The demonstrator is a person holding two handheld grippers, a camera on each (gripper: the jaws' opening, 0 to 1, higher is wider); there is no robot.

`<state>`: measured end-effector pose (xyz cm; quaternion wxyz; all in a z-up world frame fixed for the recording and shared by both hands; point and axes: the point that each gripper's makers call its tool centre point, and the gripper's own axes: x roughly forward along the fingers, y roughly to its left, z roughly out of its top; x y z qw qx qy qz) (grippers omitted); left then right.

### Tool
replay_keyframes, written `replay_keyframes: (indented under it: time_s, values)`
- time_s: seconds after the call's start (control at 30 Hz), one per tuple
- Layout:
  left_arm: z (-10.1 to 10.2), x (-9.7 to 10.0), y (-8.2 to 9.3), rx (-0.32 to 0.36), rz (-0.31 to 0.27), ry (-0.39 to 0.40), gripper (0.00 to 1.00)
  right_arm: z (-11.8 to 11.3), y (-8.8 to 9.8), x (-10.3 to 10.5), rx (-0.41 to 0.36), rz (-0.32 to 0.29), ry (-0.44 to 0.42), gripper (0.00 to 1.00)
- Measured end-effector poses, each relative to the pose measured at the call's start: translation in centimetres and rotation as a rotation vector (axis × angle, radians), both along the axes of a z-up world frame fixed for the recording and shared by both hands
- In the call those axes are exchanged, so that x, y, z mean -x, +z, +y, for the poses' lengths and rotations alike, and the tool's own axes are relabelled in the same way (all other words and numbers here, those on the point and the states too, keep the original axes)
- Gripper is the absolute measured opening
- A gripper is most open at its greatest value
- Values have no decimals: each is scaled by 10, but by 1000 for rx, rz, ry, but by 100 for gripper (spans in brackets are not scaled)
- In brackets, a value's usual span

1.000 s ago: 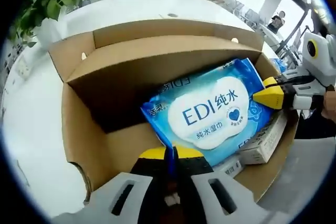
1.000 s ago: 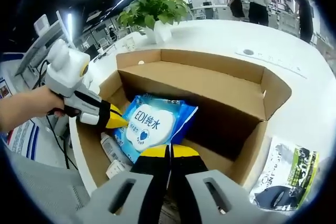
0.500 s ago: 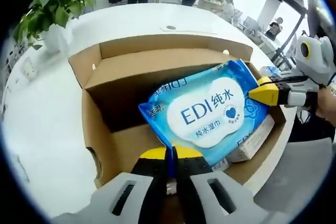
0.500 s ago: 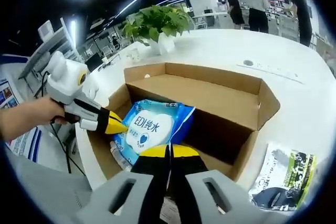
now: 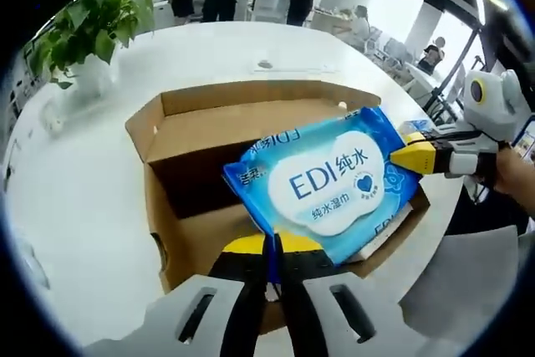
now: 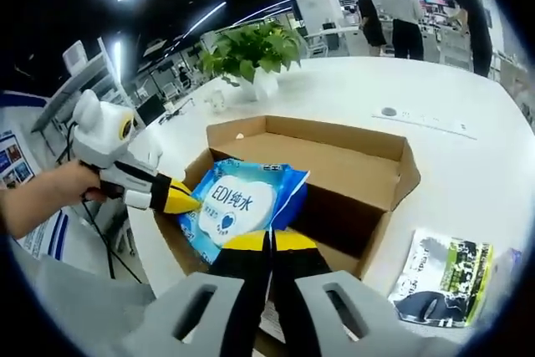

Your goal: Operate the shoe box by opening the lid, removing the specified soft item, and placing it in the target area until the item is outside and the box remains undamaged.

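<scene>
Blue wet wipes pack [image 5: 334,181] w/ white "EDI" label, held above the open shoe box [image 5: 196,135]: left claw [image 5: 269,250] pinching its 6 o'clock edge, right claw [image 5: 415,156] clamped at 3.

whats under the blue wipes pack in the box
The wipes pack, pinched at two edges by the left gripper and right gripper, is raised over the open cardboard box. A white edge shows beneath it; the rest underneath is covered.
</scene>
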<state>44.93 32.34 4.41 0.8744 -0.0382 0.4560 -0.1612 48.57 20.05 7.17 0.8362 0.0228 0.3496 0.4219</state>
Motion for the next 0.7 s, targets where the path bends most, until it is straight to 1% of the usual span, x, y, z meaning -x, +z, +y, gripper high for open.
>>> replay_keyframes:
  time_s: [0.23, 0.5, 0.7]
  values:
    - [-10, 3, 17, -6, -16, -21, 0, -10, 8, 4, -8, 14, -15, 0]
    - [-19, 6, 28, -2, -31, -36, 0, -21, 19, 7, -29, 20, -32, 0]
    - [-32, 7, 39, -1, -39, -54, 0, -34, 26, 9, -36, 22, -43, 0]
